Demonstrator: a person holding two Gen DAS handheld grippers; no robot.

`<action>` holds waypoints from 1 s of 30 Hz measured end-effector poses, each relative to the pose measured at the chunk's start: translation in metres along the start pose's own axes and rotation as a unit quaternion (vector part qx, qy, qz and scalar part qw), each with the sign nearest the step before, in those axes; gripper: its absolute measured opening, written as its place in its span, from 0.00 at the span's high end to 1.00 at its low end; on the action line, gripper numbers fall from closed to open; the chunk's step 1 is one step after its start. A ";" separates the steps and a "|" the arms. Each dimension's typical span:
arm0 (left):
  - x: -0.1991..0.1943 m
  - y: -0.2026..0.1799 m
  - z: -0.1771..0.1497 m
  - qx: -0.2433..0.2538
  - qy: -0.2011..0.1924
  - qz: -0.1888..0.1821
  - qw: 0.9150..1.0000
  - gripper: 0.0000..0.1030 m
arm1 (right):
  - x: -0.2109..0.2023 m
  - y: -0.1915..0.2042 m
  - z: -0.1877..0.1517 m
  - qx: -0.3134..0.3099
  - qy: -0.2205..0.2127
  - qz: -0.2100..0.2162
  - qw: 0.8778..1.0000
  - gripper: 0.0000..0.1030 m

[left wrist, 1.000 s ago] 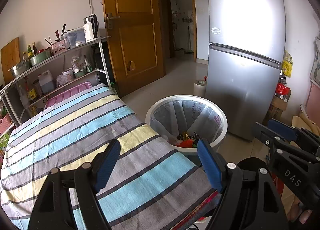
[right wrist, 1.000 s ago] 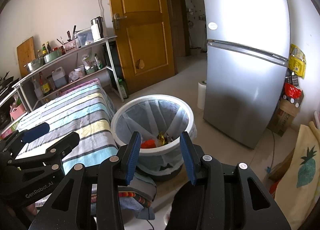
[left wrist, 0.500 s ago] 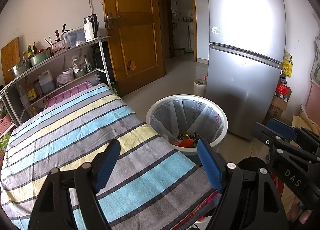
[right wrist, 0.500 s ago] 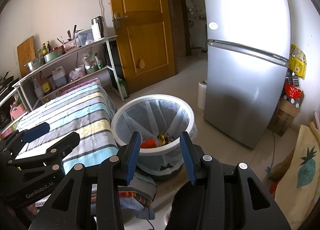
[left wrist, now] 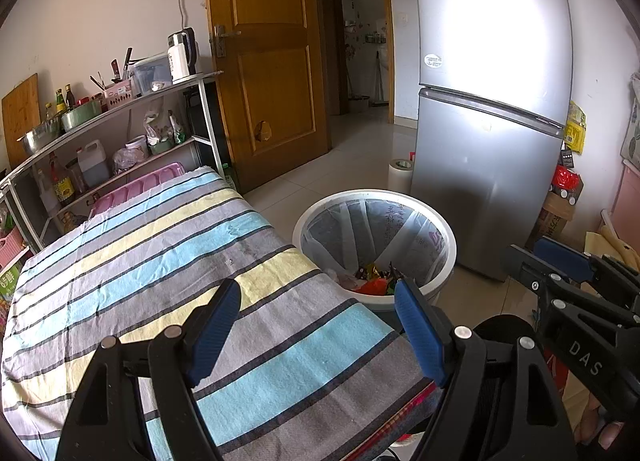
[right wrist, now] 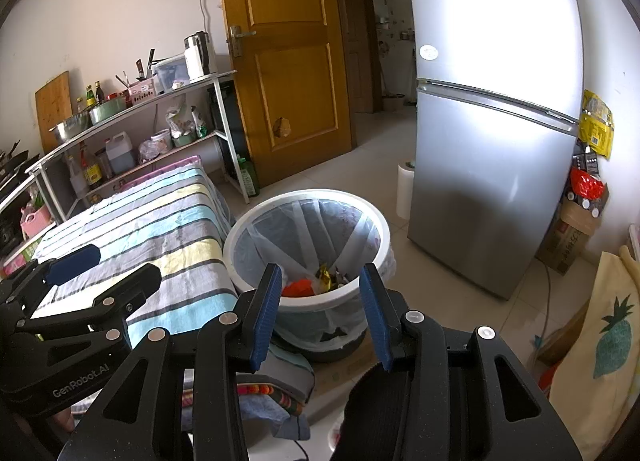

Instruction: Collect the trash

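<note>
A white trash bin lined with a clear bag stands on the floor by the table's corner; it also shows in the right wrist view. Red, gold and dark wrappers lie at its bottom, also seen from the right wrist. My left gripper is open and empty above the striped tablecloth near the table's corner. My right gripper is open and empty, held above the near rim of the bin. Each gripper shows at the edge of the other's view.
A silver fridge stands behind the bin. A wooden door and a metal shelf rack with bottles and pots line the back wall. A paper roll stands by the fridge. Folded cloths lie under the right gripper.
</note>
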State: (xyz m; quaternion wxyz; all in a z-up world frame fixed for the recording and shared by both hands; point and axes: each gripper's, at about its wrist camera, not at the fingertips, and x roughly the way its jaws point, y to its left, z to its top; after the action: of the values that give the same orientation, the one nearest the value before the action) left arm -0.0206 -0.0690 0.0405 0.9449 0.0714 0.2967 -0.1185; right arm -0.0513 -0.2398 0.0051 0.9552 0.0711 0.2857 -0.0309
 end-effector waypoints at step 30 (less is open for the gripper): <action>0.000 0.000 0.000 0.000 0.000 0.000 1.000 0.22 | -0.001 0.003 0.000 -0.002 0.000 0.002 1.000 0.59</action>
State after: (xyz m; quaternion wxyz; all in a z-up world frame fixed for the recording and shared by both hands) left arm -0.0208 -0.0688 0.0409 0.9449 0.0716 0.2969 -0.1183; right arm -0.0515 -0.2367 0.0060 0.9553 0.0695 0.2859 -0.0284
